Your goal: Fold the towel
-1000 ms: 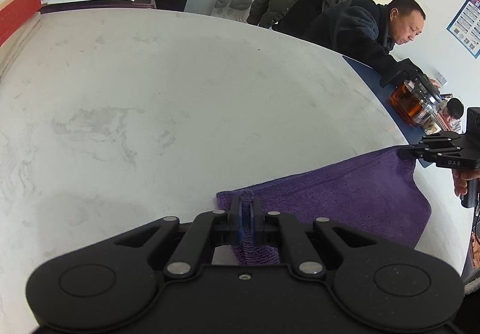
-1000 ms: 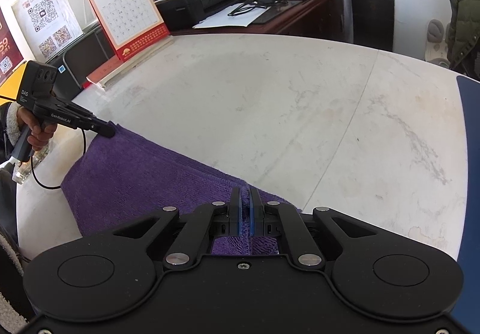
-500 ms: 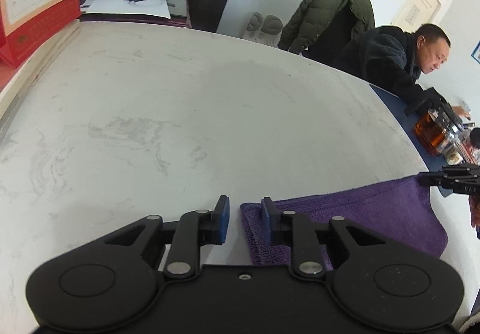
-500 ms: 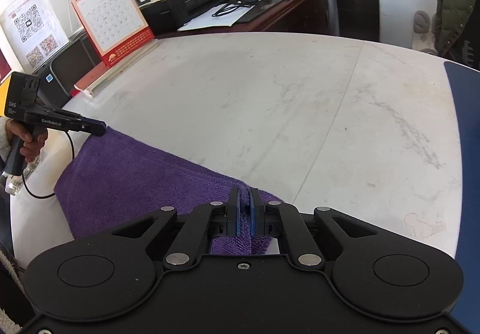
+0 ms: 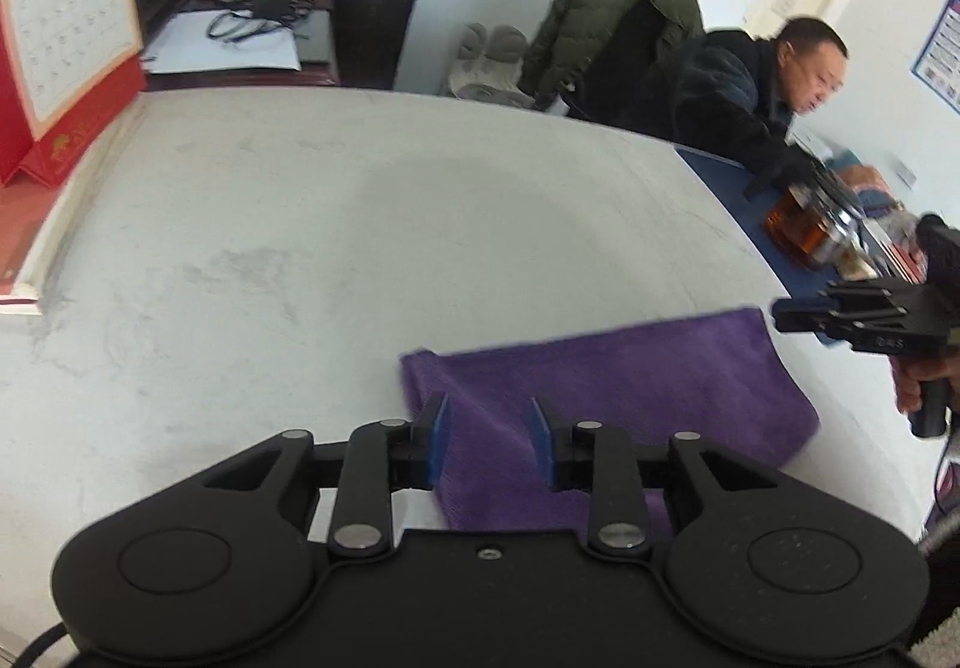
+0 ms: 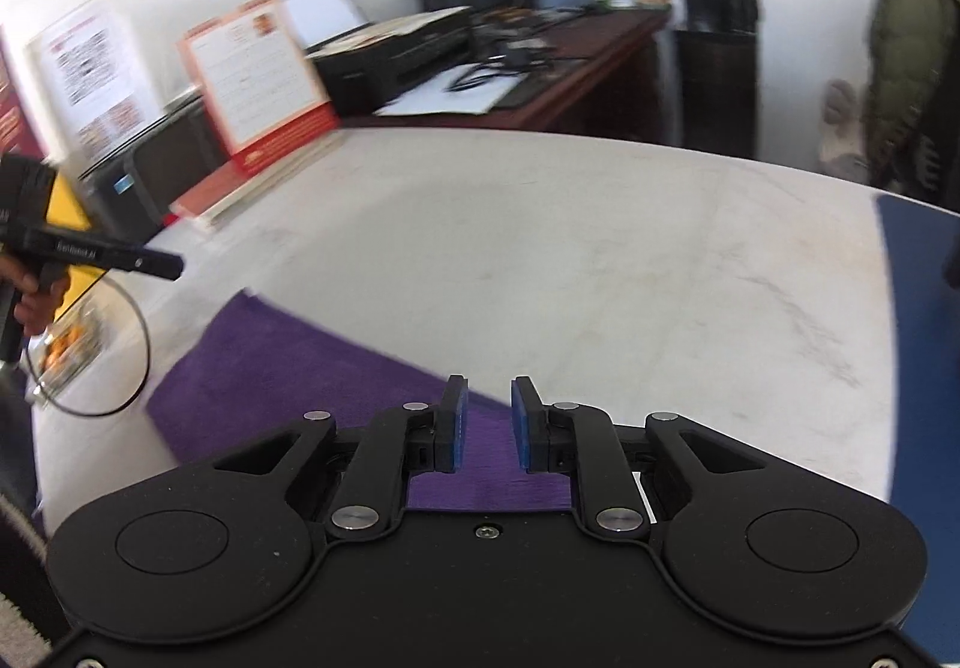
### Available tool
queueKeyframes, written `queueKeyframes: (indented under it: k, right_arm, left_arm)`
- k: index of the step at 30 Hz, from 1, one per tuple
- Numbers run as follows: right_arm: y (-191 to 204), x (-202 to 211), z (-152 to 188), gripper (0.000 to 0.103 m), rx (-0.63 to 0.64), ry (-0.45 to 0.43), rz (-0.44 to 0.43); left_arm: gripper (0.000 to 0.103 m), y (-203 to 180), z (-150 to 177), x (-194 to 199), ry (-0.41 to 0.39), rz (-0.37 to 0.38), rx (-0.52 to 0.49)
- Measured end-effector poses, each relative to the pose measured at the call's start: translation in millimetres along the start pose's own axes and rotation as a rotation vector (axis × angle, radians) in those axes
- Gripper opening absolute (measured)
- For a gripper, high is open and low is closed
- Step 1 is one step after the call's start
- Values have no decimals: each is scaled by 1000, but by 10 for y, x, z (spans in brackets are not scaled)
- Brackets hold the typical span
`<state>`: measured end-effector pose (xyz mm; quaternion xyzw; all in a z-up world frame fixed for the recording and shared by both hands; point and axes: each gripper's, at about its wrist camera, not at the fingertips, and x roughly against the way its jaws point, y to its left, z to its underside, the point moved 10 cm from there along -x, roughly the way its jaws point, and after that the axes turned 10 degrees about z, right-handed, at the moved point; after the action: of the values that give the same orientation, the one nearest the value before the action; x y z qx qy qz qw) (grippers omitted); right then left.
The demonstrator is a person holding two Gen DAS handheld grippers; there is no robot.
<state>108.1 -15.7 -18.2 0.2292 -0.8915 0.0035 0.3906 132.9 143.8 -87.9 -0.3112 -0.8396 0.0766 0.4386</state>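
Both grippers now off towel (image 5: 606, 386).

The purple towel's (image 5: 606, 386) near edge was hidden behind the left gripper (image 5: 489, 437) body. The calendar (image 6: 261, 80) print was too blurred to read. The right gripper (image 5: 780, 317), seen side-on, possibly stood apart from the cloth.
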Motion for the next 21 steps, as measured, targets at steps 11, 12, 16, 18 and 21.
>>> queueKeyframes:
  k: [11,12,16,18,21]
  right_arm:
    - [665,-284,342,15,147,121,-91]
    - [636,-288,370,15,153,127,-74]
    - [395,-228,446,15,115,117,-17]
    - [264,-179,476,15,98,113,24]
    - [134,-143,474,15,70,122,94]
  left_arm:
    - [25,-115,418,-621,68,67,-17]
    - [25,-67,431,-586,59,66,5]
    - [21,-9,475,-535,55,42,14]
    - [21,19,497,-509,53,29,19]
    - [21,62,530,-470,49,11,26]
